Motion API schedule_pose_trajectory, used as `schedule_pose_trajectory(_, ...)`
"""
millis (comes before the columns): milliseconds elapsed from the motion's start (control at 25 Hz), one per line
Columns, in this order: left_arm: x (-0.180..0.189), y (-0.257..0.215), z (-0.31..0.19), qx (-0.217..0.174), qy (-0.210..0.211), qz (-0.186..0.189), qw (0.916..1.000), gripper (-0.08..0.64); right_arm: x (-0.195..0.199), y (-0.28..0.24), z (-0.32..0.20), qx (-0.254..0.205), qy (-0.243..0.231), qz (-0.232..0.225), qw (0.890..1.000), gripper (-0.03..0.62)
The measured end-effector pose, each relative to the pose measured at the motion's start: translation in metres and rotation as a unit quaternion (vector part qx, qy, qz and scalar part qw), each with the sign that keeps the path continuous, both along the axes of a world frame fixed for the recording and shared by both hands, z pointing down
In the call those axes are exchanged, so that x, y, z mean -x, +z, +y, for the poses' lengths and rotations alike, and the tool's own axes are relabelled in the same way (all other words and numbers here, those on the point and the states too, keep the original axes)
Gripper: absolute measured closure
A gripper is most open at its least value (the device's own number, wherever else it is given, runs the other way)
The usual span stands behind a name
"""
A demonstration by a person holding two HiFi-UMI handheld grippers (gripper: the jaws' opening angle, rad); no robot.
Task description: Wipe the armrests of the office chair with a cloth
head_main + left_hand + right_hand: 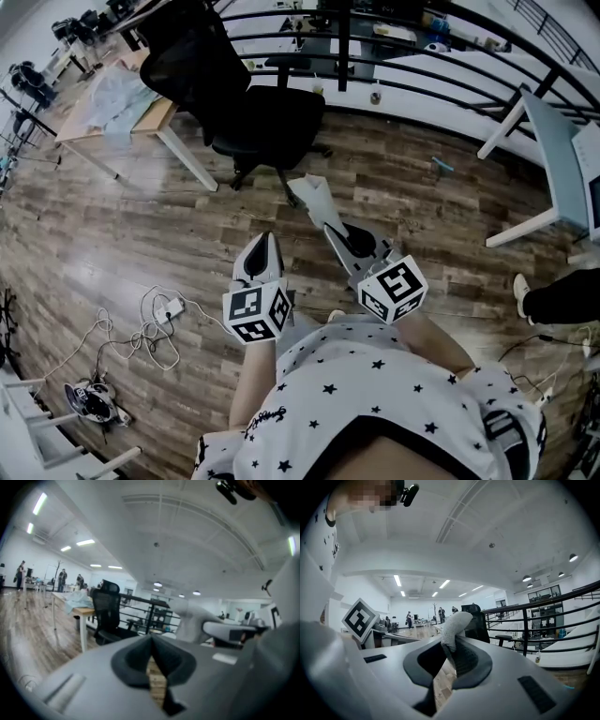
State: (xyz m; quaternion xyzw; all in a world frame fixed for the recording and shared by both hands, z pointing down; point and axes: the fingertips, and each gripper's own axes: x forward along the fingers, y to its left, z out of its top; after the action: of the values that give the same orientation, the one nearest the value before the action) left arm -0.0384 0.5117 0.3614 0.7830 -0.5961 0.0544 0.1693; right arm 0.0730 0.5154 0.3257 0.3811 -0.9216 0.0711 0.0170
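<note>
Wooden floor planks (187, 244) run under everything. At the left stands a light desk (112, 103), and just beside it the black office chair (253, 112), one armrest (286, 63) on its railing side. Nearer the person, the left gripper (266, 238) is pinched closed on nothing. Beside it, the right gripper (328, 223) clamps a white cloth (314, 195), which pokes up past its jaws, apart from the chair.
</note>
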Motion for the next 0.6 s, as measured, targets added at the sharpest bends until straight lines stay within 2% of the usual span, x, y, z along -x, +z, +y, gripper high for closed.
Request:
schedule_pose_trajectory(280,0.000,0.007,0.004,0.022,-0.005,0.001,0.9998,0.555,-0.005,0.007,0.000,0.013,-0.009,0.000,1.000,0.560)
schedule_pose_trajectory(600,0.015,0.015,-0.019,0.036,0.017,-0.005,0.9992,0.555,0.018,0.017,-0.022,0.027,-0.011,0.001,1.000,0.560)
